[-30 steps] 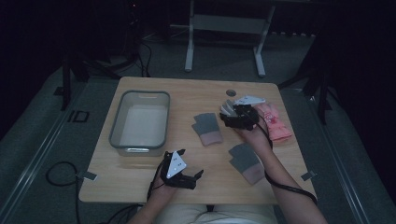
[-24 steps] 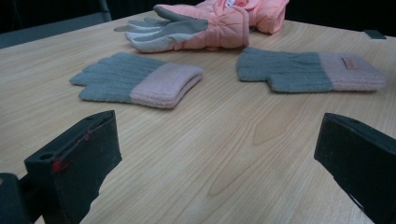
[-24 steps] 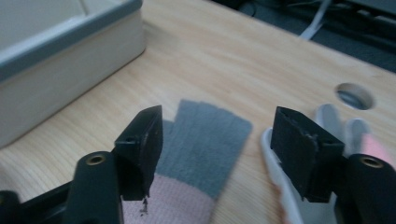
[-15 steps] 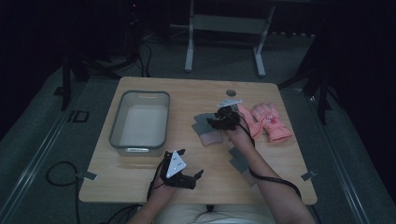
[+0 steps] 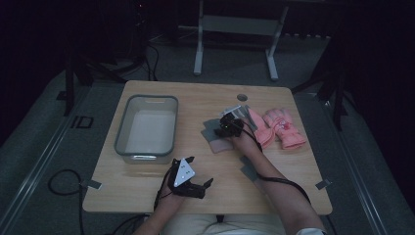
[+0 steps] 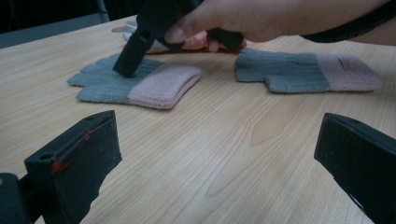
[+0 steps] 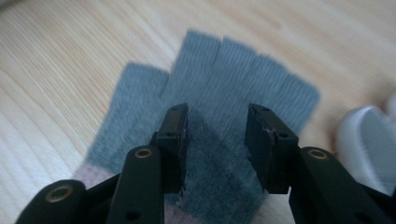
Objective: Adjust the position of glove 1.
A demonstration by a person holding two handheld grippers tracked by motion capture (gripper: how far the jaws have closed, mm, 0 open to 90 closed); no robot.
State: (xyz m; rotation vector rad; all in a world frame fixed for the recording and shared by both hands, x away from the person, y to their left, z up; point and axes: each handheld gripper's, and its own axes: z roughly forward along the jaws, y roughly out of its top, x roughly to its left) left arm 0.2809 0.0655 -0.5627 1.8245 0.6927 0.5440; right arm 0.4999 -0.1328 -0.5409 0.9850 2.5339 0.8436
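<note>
The right tool (image 5: 226,128), its jaws just closing but not yet pinching, presses into a soft, light grey knit glove (image 7: 219,121) lying flat mid-table, best gathered at its palm, while the left tool (image 5: 188,182) rests open.

Both grippers are black; the left gripper (image 5: 195,182) carries a grey triangular plate, and the right gripper (image 7: 217,140) shows brass-coloured screw holes and a black cable.

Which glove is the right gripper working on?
On the wooden table, right of the clear bin, lies a grey glove under the right gripper. Unlike the pink gloves beyond, it is grey, fingerless, pink-cuffed.
</note>
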